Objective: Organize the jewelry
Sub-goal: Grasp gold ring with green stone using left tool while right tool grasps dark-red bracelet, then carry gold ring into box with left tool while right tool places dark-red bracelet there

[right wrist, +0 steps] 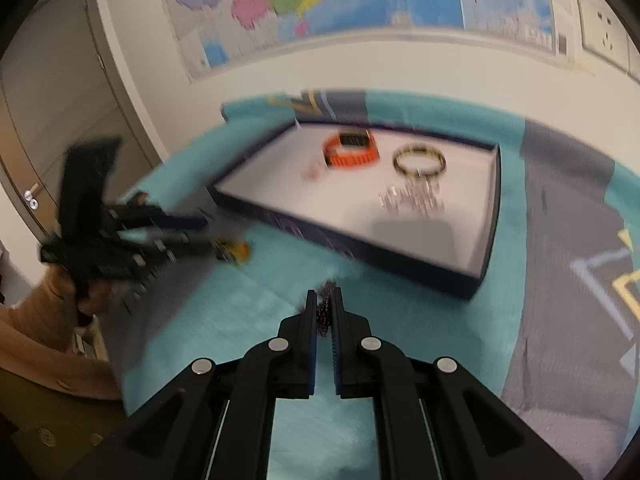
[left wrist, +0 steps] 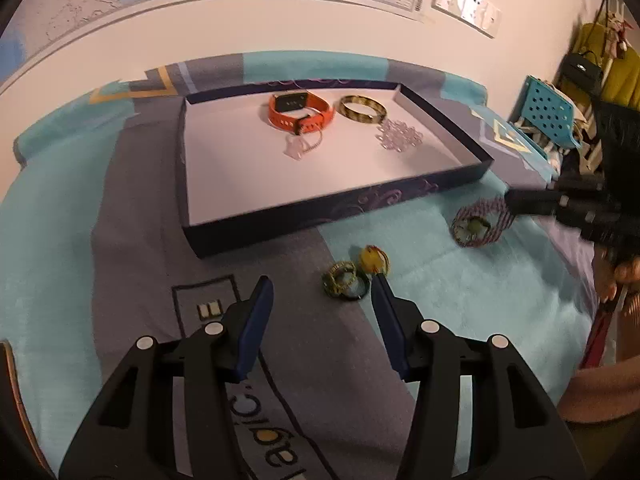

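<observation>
In the left wrist view the left gripper (left wrist: pixel 322 292) is hovering with its jaws spread wide and nothing between them, and the small cluster of rings (left wrist: pixel 352 272) is lying on the teal blanket (left wrist: pixel 60 240) just off its right fingertip, at about 1 o'clock. The box tray (left wrist: pixel 320 204) is sitting farther ahead at 12 o'clock, already holding the orange watch (left wrist: pixel 300 114), a gold bangle (left wrist: pixel 362 110) and a clear bead bracelet (left wrist: pixel 398 138). Over at 2 o'clock the right gripper (left wrist: pixel 516 202) is pinching the edge of the purple woven bracelet (left wrist: pixel 482 220), which is lying flat with its loop open upward. Switching to the right wrist view — pretty blurry — the right gripper's jaws are squeezed down narrow on that dark woven band (right wrist: pixel 325 312), and the tray's near wall is sitting at roughly 1 o'clock, close ahead. So I'd guess the carry goes forward and slightly right over that wall — the right hand is clearly the nearer one for this piece.
</observation>
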Demonstrator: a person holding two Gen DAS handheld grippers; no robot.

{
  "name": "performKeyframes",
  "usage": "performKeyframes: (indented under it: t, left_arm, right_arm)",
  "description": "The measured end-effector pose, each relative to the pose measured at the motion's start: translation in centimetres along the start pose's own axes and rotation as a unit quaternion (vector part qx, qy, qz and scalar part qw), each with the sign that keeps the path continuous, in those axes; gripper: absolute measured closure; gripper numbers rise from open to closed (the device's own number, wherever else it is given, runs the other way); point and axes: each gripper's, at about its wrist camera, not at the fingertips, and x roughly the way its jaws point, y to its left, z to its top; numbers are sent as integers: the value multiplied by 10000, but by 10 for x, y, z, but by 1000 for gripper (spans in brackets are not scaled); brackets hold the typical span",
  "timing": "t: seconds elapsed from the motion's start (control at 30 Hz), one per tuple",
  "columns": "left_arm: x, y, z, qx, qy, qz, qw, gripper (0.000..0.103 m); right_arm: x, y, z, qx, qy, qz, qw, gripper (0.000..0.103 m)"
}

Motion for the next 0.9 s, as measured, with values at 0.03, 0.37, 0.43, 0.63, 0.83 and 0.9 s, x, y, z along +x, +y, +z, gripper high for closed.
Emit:
performKeyframes:
  t: [0.03,0.37,0.43,0.63,0.83,0.9]
  left_arm:
    - [0,-1,-1,26,16,-8,10000,53]
    - [11,-7,3,171,166,9,9997,75]
    - [12,-5,5,118,199,-95,9997,87]
    - [3,3,4,-137,84,-296,9994,92]
    - [-9,8,6,-284,-75,-349,9990,92]
    - [-12,7,8,-290,-126,-339,9989,92]
  right_arm:
    - [-3,1,3,-1,-57,44,10000,98]
    - [-12,6,20,82,-353,210,9991,98]
    - [-12,6,20,99,-378,246,9989,98]
    - [-10,3,20,133,-393,236,9989,98]
    - [-12,2,21,188,-459,251,9985,98]
    - [-14,3,22,195,-489,228,9984,98]
